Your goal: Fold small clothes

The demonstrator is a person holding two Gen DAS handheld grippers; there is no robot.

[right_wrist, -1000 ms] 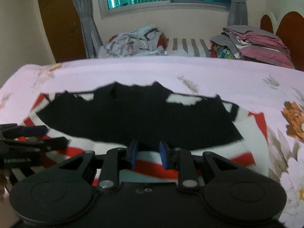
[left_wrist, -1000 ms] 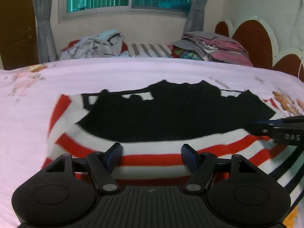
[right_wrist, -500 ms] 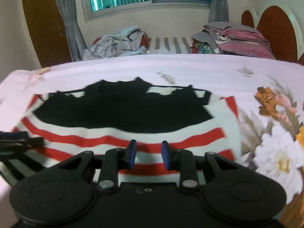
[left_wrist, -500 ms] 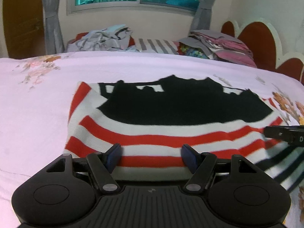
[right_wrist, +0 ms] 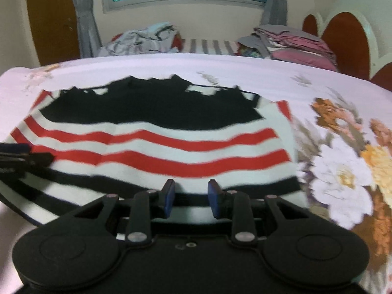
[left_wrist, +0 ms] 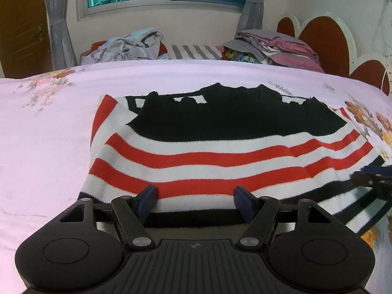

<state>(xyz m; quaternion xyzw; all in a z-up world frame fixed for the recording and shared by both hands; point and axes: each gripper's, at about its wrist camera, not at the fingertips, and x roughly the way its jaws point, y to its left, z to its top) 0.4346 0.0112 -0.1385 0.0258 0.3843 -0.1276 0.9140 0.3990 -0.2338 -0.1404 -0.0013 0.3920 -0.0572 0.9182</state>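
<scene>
A knitted garment with a black top part and red, white and black stripes lies flat on the bed; it also shows in the right wrist view. My left gripper is open and empty, over the garment's near hem toward its left side. My right gripper is open with a narrower gap and empty, over the near black-striped hem toward the right side. Each gripper shows at the edge of the other's view: the right one and the left one.
The bed has a pale pink floral sheet. At the far side lie a crumpled heap of clothes and a stack of folded clothes. A scalloped headboard stands at the right, a window behind.
Both grippers have drawn back toward the near edge of the garment, so more striped cloth shows ahead. The right gripper's jaws have opened slightly. The garment has not moved.
</scene>
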